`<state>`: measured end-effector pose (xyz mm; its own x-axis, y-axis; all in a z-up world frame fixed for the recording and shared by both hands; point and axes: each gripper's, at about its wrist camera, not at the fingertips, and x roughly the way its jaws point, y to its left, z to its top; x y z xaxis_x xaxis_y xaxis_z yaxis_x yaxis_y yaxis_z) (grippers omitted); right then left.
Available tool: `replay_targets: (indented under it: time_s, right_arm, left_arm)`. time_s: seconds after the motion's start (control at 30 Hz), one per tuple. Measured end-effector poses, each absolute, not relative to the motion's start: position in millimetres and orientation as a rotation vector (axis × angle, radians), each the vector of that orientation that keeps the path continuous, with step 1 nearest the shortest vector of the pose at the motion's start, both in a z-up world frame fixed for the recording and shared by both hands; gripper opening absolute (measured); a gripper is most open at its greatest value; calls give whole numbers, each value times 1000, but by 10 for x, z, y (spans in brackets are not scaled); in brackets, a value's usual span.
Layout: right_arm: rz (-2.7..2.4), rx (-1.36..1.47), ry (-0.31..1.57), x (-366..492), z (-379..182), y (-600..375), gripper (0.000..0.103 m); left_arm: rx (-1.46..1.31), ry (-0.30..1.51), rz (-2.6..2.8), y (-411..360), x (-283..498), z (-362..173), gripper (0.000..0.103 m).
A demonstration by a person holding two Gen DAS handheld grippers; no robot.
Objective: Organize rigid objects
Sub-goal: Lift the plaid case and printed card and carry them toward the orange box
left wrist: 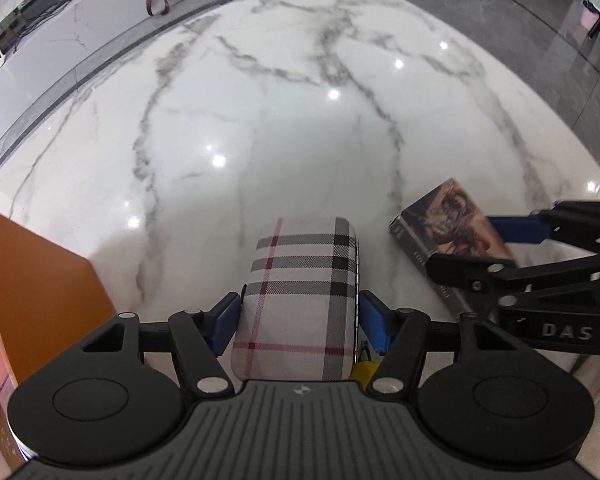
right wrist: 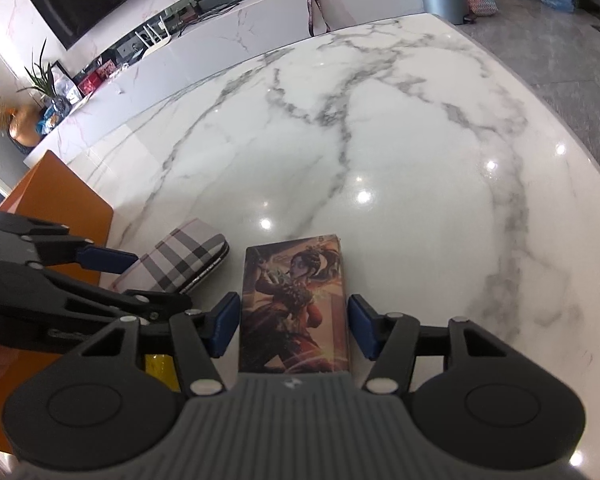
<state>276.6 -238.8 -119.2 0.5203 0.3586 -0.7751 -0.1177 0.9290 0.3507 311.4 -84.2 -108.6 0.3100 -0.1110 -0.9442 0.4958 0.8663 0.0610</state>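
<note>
The plaid case point(left wrist: 300, 296) lies on the marble worktop point(left wrist: 300, 120), its long axis running near to far between the left claw point(left wrist: 298, 324) pads; the left pad touches, the right stands just off. Right of it, the illustrated box point(right wrist: 294, 304) lies likewise lengthwise inside the right claw point(right wrist: 294, 330), gaps either side.

Marble table point(right wrist: 380, 140): plaid case point(right wrist: 180, 256), box point(right wrist: 296, 300)

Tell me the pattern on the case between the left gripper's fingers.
The case is cream plaid with black, grey and red stripes, clearest in the left wrist view.
</note>
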Motion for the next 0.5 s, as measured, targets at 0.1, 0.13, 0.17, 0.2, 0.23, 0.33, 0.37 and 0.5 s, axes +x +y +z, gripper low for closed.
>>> replay_targets:
  time_s: [0.1,0.13,0.17,0.2,0.23,0.33,0.37,0.5]
  right_arm:
    - [325,294,986,2764,-1189,-2373,60]
    - [334,294,981,2759,-1182,-2364,59]
    - [344,295,972,2747,-1170,-2355,59]
    - [356,300,960,2736,-1153,-2355,59]
    - [368,306,949,2727,-1136,-2353,59]
    - [407,301,920,2684,-1081,-2315,59]
    - [419,297,912,2673,-1067,-2299,59]
    - [414,283,919,2666,-1060,-2265,59]
  left_arm:
    - [344,1197,-412,-810,3098,-1010,73]
    - [336,1192,-407,-790,3077,-971,73]
    - [329,1186,-407,-773,3054,-935,72]
    - [318,1182,-408,-752,3034,-900,71]
    - [302,1181,-406,-727,3018,-865,70]
    - [282,1181,-409,-696,2973,-740,23]
    - [294,1175,-384,-688,2961,-702,19]
    - [267,1189,-382,-580,2945,-646,9]
